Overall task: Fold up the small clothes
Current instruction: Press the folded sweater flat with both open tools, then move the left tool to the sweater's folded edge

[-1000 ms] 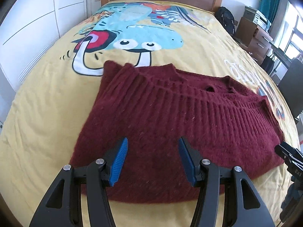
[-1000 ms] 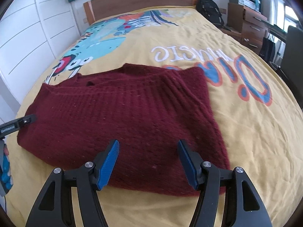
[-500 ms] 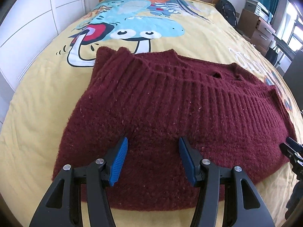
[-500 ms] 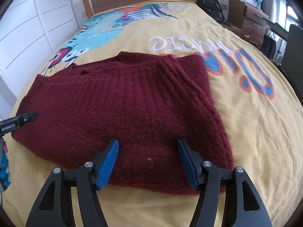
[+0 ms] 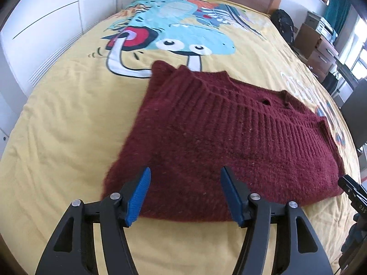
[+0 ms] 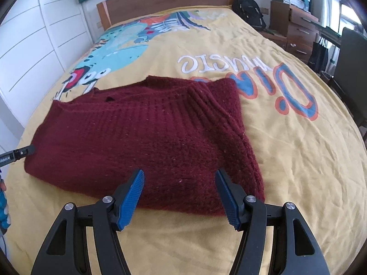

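A dark red knitted sweater (image 5: 220,133) lies folded flat on the yellow bedspread (image 5: 64,123), its ribbed band running across the far half. My left gripper (image 5: 185,183) hovers over the near left edge of the sweater with its jaws opening and nothing between the blue pads. In the right wrist view the same sweater (image 6: 142,133) stretches from left to centre. My right gripper (image 6: 179,185) stands open above its near right edge, holding nothing. The tip of the right gripper (image 5: 353,190) shows at the right edge of the left wrist view.
The bedspread carries a cartoon print (image 5: 174,32) and lettering (image 6: 229,64). A wooden headboard (image 6: 165,2) is at the far end, white cupboards (image 6: 29,45) on the left. A black backpack (image 6: 248,13), wooden drawers (image 6: 296,27) and a dark chair (image 6: 351,68) stand right of the bed.
Both grippers drew back toward the near edge of the sweater, which now sits farther off in both views. The left jaws stand a little wider. The sweater itself has not moved.
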A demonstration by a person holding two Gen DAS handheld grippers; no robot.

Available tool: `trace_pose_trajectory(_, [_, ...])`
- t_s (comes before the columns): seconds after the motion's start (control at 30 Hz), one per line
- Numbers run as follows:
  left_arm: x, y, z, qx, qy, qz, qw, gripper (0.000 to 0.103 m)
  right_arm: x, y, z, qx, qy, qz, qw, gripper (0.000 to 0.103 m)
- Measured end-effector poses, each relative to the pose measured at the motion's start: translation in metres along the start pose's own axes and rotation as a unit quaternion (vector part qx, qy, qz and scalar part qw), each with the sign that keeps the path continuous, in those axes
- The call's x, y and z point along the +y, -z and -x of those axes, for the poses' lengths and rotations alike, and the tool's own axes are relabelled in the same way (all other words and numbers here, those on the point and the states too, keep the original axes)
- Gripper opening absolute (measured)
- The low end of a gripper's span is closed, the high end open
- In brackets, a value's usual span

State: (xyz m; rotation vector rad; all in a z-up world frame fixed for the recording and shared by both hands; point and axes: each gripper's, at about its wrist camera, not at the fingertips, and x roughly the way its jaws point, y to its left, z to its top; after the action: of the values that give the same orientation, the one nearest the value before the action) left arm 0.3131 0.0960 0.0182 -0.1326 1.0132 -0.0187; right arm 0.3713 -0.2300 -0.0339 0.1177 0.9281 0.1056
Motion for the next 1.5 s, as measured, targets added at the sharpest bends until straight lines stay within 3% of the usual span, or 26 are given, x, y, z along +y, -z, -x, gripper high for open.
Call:
trace_pose_trajectory(0.37, [0.042,0.013,0.044,-0.02,-0.01,0.033,0.9992,0.063,0.022,-0.001,0.035,-0.014,0.005,0.013,1.0,0.066])
trace_pose_trajectory(0.63, [0.076,0.028,0.068,-0.023,0.006,0.074,0.997,0.071,0.035,-0.001,0.057,-0.026,0.003,0.015,1.0,0.066])
trace_pose_trajectory(1.13, [0.112,0.065,0.057,0.01,0.041,0.126,0.9911,0.071,0.042,0.02,0.059,-0.016,0.003,0.012,1.0,0.066])
trace_pose_trajectory(1.5, [0.11,0.07,0.039,0.027,0.073,0.142,0.9867,0.071,0.023,0.026,0.038,0.002,0.004,-0.004,1.0,0.066])
